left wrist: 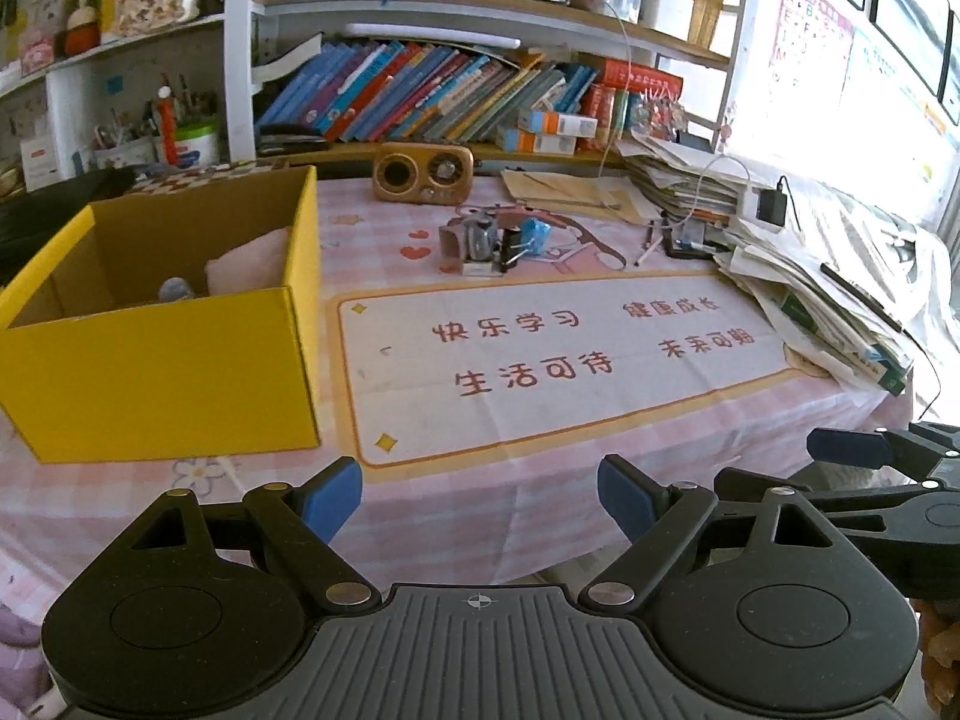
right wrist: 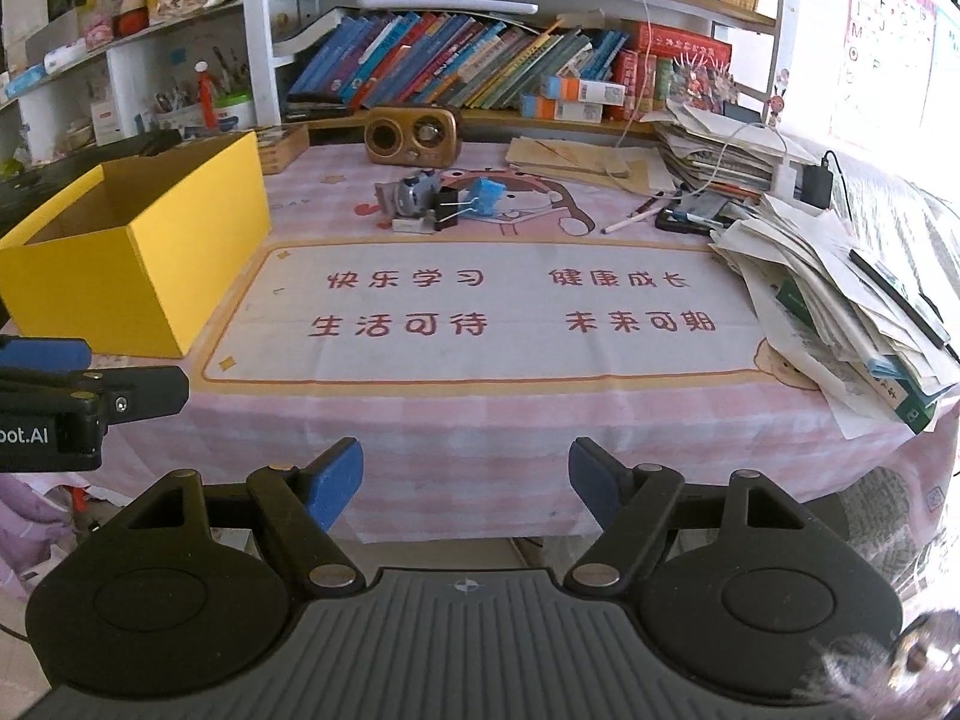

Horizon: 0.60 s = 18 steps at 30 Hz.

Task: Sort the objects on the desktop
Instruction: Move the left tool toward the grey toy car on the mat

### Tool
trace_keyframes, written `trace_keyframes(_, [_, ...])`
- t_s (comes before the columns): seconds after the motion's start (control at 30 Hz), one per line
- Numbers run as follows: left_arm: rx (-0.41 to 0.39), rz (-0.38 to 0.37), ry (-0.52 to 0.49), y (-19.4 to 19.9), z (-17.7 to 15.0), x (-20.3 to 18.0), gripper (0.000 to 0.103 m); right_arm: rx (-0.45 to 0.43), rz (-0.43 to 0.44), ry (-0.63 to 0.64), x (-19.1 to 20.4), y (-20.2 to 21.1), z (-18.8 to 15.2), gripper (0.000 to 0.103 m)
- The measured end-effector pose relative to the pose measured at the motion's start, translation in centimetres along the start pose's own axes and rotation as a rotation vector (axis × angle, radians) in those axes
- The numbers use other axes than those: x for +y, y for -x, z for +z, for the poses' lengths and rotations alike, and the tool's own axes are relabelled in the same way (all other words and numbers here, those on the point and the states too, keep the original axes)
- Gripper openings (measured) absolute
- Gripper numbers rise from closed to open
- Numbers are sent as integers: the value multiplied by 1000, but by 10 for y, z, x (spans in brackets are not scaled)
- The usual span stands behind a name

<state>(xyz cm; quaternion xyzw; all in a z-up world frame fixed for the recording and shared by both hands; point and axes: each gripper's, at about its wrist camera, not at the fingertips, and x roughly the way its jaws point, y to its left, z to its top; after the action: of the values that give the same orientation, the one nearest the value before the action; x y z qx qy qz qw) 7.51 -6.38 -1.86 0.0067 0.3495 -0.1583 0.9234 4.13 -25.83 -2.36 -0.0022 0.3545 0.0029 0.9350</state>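
A: Where are the desktop objects?
B: A small cluster of desk items [right wrist: 441, 201] sits mid-table on the pink cloth, in front of a wooden radio [right wrist: 413, 135]; a yellow box [left wrist: 162, 324] stands well to its left.
A: And the claws?
B: Left gripper [left wrist: 480, 498] and right gripper [right wrist: 465, 483] both spread apart, empty, near the table edge.

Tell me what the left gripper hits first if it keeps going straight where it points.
Probably the pink checked tablecloth near the desk's front edge: the left gripper, open and empty, points down at bare cloth. The yellow cardboard box sits off to its left. Depth is uncertain.
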Motion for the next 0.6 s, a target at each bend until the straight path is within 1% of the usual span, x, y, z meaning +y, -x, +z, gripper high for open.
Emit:
trace_keyframes(0.1, [4, -1, 0, -7, 4, -3, 89, 5, 6, 5, -5, -8, 6, 74])
trace_keyframes(0.17, [6, 3, 4, -12, 8, -5, 93, 9, 13, 12, -8, -13, 10, 74])
trace_keyframes(0.6, [20, 34, 34, -55, 38, -22, 94, 31, 51, 38, -39, -55, 45, 74])
